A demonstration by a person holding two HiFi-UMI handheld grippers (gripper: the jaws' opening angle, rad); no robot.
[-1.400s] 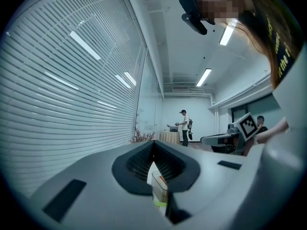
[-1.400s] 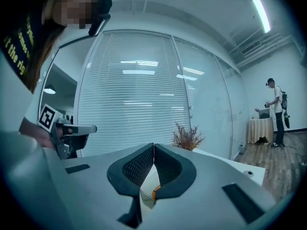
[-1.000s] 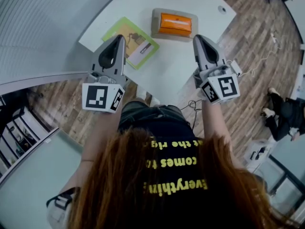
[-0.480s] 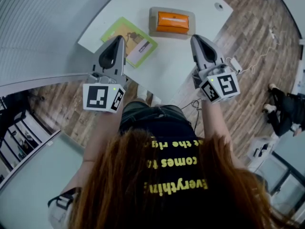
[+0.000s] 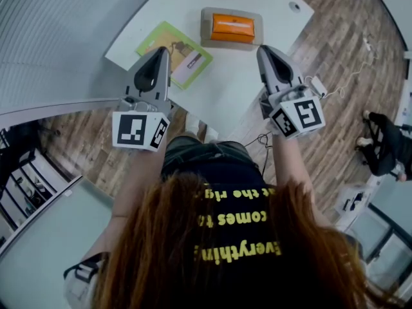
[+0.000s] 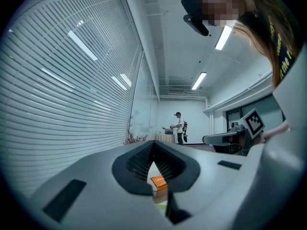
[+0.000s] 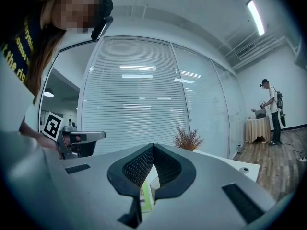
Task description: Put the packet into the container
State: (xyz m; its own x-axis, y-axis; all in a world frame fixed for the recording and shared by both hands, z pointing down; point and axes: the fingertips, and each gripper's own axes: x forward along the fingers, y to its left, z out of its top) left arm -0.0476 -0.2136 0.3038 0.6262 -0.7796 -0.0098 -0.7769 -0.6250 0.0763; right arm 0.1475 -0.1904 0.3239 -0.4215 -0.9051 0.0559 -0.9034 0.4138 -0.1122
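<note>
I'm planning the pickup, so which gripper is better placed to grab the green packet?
Left. The left gripper hangs at the edge of the green packet; the right gripper is by the container, farther off. Both are shut and empty, so open the left first.

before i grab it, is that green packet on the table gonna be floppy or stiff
The green packet lies thin and flat on the white table, so it is probably light and may sag if held by one edge. Sitting flush on a smooth-looking top, it would likely slide when pushed rather than tip or roll.
</note>
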